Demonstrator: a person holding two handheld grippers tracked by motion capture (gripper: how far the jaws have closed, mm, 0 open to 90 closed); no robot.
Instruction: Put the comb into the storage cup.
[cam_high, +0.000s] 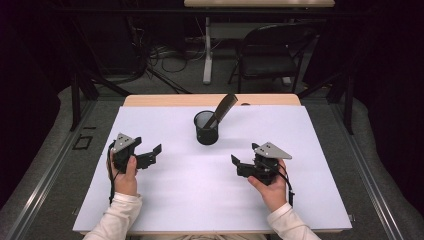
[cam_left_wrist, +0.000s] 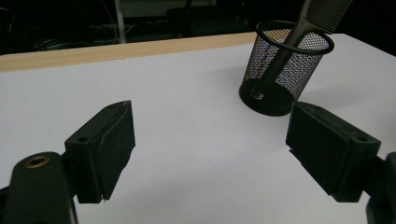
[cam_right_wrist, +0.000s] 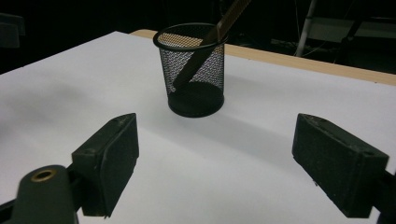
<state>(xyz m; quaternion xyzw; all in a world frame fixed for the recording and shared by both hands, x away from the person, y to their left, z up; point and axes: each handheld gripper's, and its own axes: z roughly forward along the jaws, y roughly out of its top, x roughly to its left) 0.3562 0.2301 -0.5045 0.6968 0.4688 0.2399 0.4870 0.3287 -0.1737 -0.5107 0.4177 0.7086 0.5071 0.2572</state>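
- The mesh cup (cam_high: 206, 128) stands upright near the upper middle of the high view, on the white worktop (cam_high: 200, 200), with both hands well short of it toward the bottom of the frame.
- Inside it rests one thing, a comb (cam_high: 223, 109), its lower end on the cup's floor and its toothed end leaning out over the rim toward the upper right of the frame (so its long axis runs from lower left up to upper right, tilted, not upright).
- The right hand-held gripper (cam_high: 239, 164) sits at lower right of the cup, jaws spread apart with nothing between them; in its own view the cup (cam_right_wrist: 195, 70) lies straight ahead, centred between the jaws.
- The left hand-held gripper (cam_high: 152, 153) sits at lower left, jaws also wide and empty; in its view the cup (cam_left_wrist: 285, 67) is off toward the upper right.
- I judge neither hand clearly nearer, but the comb's free end leans toward the right hand's side, which would favour a reach from there.
- The cup touches neither gripper.
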